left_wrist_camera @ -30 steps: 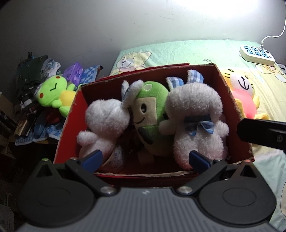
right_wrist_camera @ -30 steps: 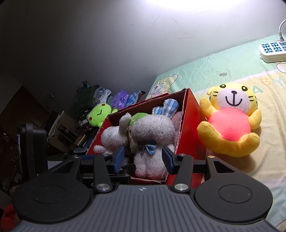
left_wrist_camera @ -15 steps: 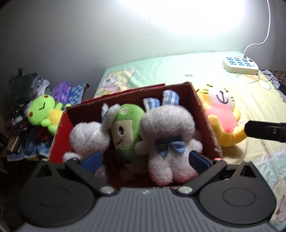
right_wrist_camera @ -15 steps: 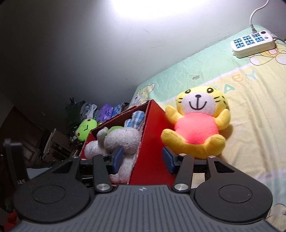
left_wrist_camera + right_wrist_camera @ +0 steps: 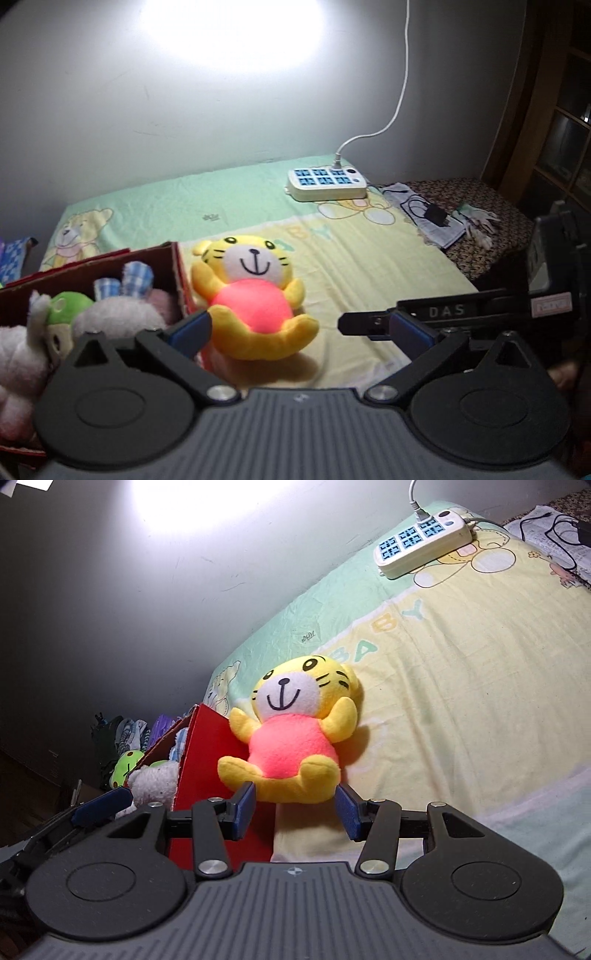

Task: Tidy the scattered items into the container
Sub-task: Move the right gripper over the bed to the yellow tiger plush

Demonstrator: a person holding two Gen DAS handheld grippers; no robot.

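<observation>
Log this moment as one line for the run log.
stage: approaching tiger plush | right tongs: open, empty, lined up at its feet | left tongs: open, empty | red box: beside tiger, holds other plushes

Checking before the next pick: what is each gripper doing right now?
Left gripper: open, holding nothing.
Right gripper: open, empty, jaws either side of the yellow tiger plush.

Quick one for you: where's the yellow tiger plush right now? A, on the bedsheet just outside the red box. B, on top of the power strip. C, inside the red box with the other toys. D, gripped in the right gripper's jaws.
A: the yellow tiger plush sits on the bedsheet against the outer wall of the red box, ahead of the open right gripper.
</observation>
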